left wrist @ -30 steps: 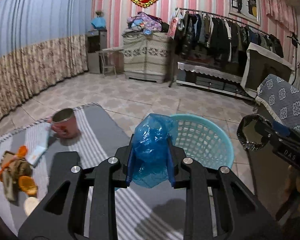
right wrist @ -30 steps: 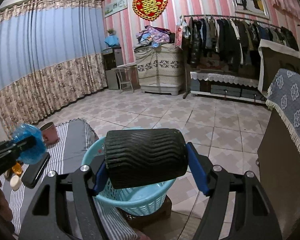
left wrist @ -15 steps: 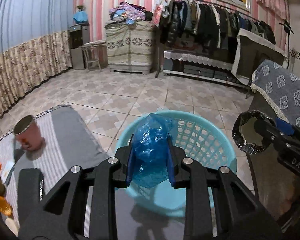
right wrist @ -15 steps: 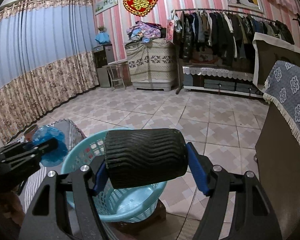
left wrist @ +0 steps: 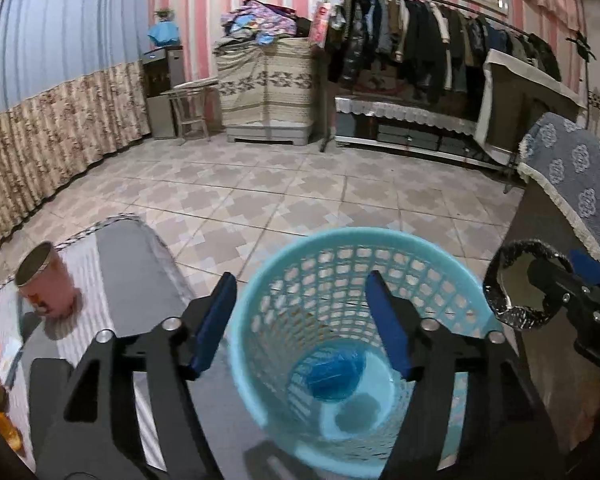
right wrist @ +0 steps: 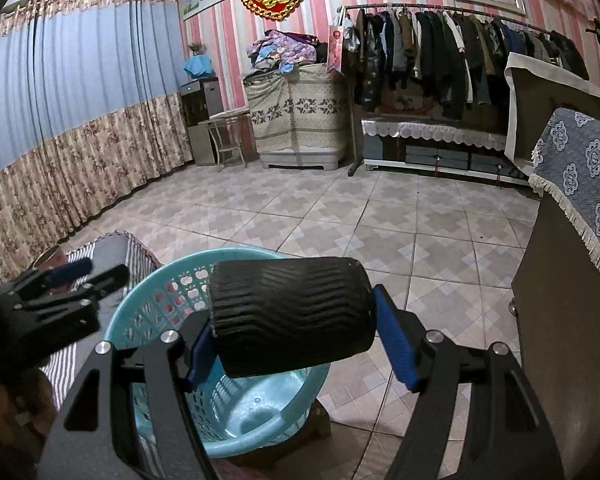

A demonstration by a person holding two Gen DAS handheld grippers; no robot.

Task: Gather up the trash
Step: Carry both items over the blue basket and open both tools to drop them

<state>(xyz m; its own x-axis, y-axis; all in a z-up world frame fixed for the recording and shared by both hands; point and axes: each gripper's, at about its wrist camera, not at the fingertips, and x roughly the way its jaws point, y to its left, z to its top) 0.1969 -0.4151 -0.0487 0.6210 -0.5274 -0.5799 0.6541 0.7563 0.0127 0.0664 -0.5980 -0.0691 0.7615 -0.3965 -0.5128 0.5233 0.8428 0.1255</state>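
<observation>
Left wrist view showed the left gripper (left wrist: 300, 316) spread wide and empty, hovering directly over a light blue plastic basket (left wrist: 268, 276). A crumpled blue plastic bag (left wrist: 332, 372) lay at the bottom of that basket, so one piece of trash appeared to be collected. To the right in the same view, the right gripper (left wrist: 540, 292) pinched a black ribbed cylinder (left wrist: 516, 284), seen end-on, just beside the basket rim. The right wrist view showed that cylinder (right wrist: 292, 316) clamped between the blue pads (right wrist: 396, 344), held above the near edge of the basket (right wrist: 148, 300) but not yet dropped in; releasing it looked like the next step. Farther left, on a bench covered with a grey striped cloth (left wrist: 112, 264), a pink can (left wrist: 46, 284) stood upright, well apart from the basket. At the far left edge lay some orange scraps (left wrist: 4, 432) and other small items too blurred to identify. Those things probably remained to be gathered, so the task seemed only partly done.
</observation>
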